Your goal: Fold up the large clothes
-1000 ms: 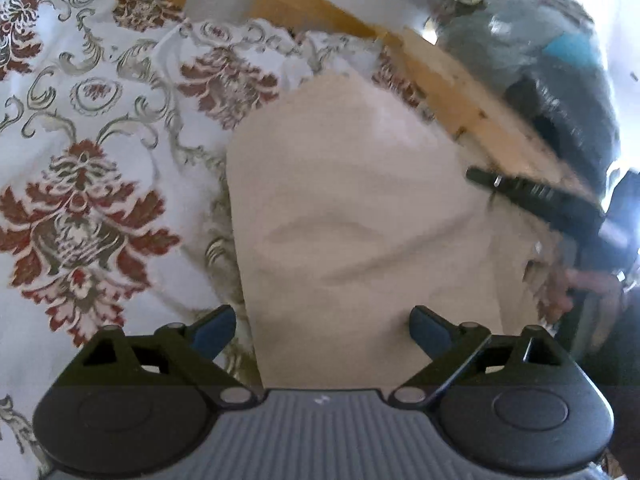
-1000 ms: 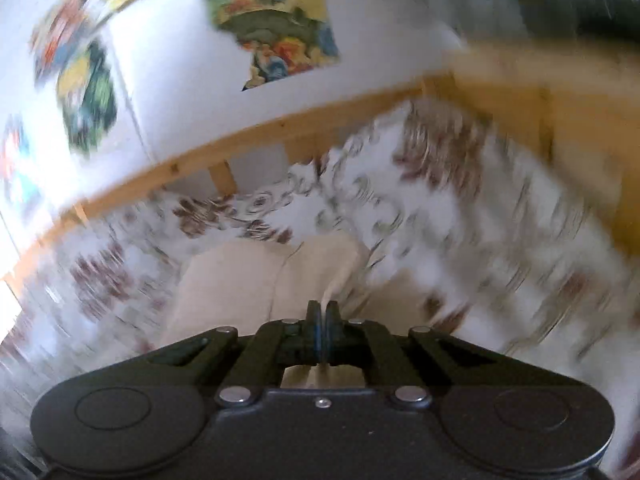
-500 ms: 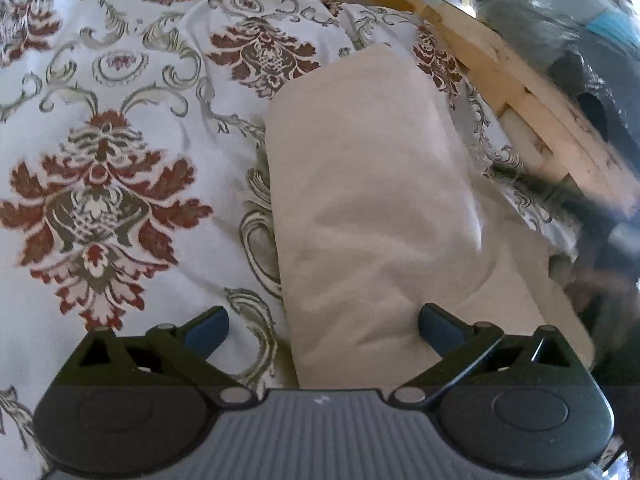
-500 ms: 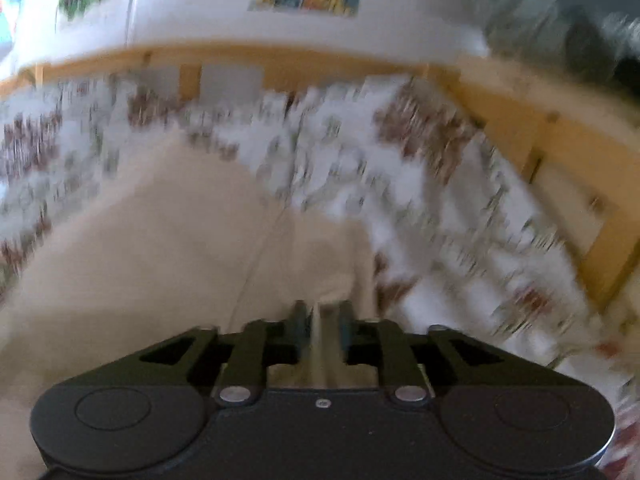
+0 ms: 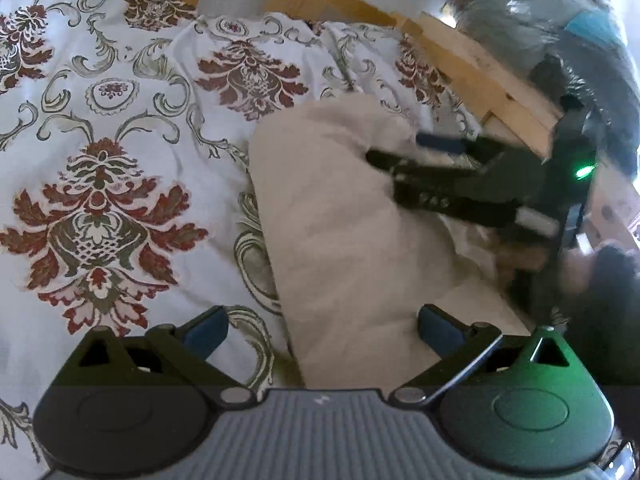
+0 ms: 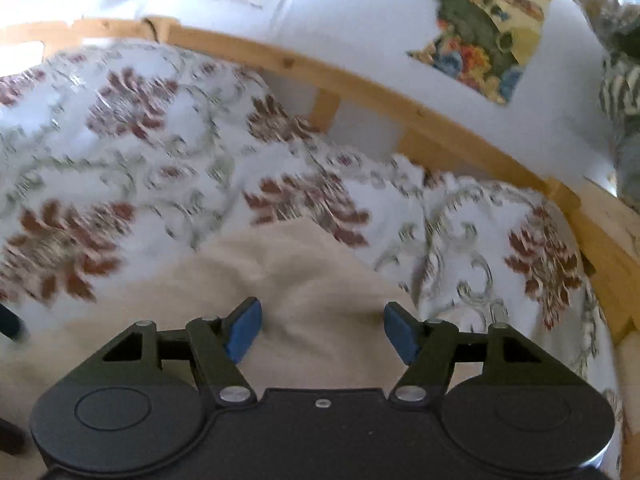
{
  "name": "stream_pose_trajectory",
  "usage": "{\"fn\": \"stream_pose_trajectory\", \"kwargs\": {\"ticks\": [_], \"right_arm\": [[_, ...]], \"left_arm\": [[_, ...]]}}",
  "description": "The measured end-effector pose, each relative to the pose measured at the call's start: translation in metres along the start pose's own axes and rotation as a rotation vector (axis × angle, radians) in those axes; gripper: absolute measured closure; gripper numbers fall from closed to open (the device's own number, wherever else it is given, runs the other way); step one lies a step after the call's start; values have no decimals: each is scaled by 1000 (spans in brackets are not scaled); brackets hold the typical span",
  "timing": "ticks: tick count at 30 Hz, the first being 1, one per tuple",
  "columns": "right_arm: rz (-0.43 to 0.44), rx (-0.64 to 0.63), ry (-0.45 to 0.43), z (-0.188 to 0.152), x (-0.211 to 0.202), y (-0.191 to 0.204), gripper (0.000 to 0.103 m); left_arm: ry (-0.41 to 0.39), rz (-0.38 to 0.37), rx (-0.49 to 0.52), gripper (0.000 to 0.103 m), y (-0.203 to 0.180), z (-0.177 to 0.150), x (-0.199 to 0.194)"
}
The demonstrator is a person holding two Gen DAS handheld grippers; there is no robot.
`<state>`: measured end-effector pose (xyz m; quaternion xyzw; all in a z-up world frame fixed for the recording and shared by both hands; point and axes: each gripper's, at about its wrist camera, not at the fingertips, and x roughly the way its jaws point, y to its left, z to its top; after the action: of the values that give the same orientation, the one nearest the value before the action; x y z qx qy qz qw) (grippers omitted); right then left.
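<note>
A beige garment [image 5: 344, 216] lies folded into a long strip on a white bedspread [image 5: 100, 152] with red and green floral print. My left gripper [image 5: 322, 330] stands wide open over the strip's near end, pads apart from the cloth. My right gripper [image 6: 322, 330] hovers low over the far part of the beige garment [image 6: 304, 280]; its jaws are opening and the cloth lies beneath them, no pad pressing it. In the left wrist view the right gripper [image 5: 400, 148] reaches in from the right, blurred, over the strip's far end.
A wooden bed rail [image 6: 360, 92] runs along the far side and the right side [image 5: 480, 76]. Behind it is a white wall with torn colourful pictures [image 6: 484, 28]. Bundled items in plastic [image 5: 560, 24] pile at the upper right. A hand [image 5: 580, 268] holds the right gripper.
The right gripper, shut on a fold of the beige cloth a second ago, has opened and let it go. It rolled level and came down over the garment's far end. The left gripper stayed open.
</note>
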<state>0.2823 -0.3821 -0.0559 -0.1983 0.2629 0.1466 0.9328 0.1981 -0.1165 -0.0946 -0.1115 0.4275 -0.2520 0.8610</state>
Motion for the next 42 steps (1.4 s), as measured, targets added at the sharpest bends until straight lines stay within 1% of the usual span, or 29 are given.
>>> {"fn": "stream_pose_trajectory", "kwargs": {"ticks": [1, 3, 5, 6, 9, 11, 12, 13, 14, 15, 16, 17, 19, 21, 23, 24, 25, 26, 28, 32, 37, 42], "right_arm": [[-3, 34, -2, -7, 3, -4, 30], [-4, 122, -16, -25, 10, -10, 22], [3, 232, -3, -39, 18, -20, 9], [-5, 259, 5, -39, 20, -22, 6], [-4, 256, 5, -27, 6, -25, 6], [-19, 263, -6, -18, -21, -27, 9], [-33, 263, 0, -16, -35, -26, 9], [-42, 268, 2, -17, -52, -25, 7], [-34, 277, 6, -20, -68, -24, 3], [-28, 295, 21, -25, -85, -21, 1], [-32, 324, 42, -31, -97, -19, 1], [-52, 359, 67, -37, -107, -16, 1], [-124, 443, 97, -51, -118, -11, 1], [-184, 477, 133, -65, -117, -8, 1], [-240, 421, 181, -79, -106, -3, 1], [-276, 387, 184, -87, -103, 1, 1], [-303, 380, 174, -94, -103, 3, 1], [-317, 408, 161, -101, -102, 3, 1], [-318, 478, 143, -107, -101, 1, 1], [-316, 476, 117, -111, -102, 3, 1], [-308, 488, 116, -111, -103, -2, 1], [-311, 480, 120, -110, -103, -2, 1]], "left_arm": [[-5, -9, 1, 1, 2, -2, -2], [-3, -25, 2, 1, 5, -3, -2], [10, -18, 0, 0, 6, -3, 0], [15, -11, 4, 0, 5, -3, 1], [30, 10, 21, 0, 2, -4, 5], [27, 20, 32, 0, 1, -6, 4], [22, 24, 40, 0, 0, -7, 3], [21, 23, 43, 0, 0, -7, 2], [23, 20, 40, 0, 1, -7, 2], [25, 16, 30, 0, 2, -7, 3], [26, 12, 20, 0, 2, -7, 4], [26, 9, 11, 0, 3, -8, 5], [28, 7, -16, 0, 3, -8, 7], [27, 16, -19, 0, 2, -8, 7], [25, 34, -3, 0, -2, -8, 7], [25, 40, 4, 0, -4, -8, 7], [25, 45, 9, 0, -5, -8, 7], [23, 49, 11, 0, -6, -8, 7], [22, 52, 12, 0, -7, -8, 8], [24, 55, 12, 0, -8, -7, 8], [17, 62, 22, 0, -9, -8, 7], [-5, 98, 100, 0, -18, -10, 6]]}}
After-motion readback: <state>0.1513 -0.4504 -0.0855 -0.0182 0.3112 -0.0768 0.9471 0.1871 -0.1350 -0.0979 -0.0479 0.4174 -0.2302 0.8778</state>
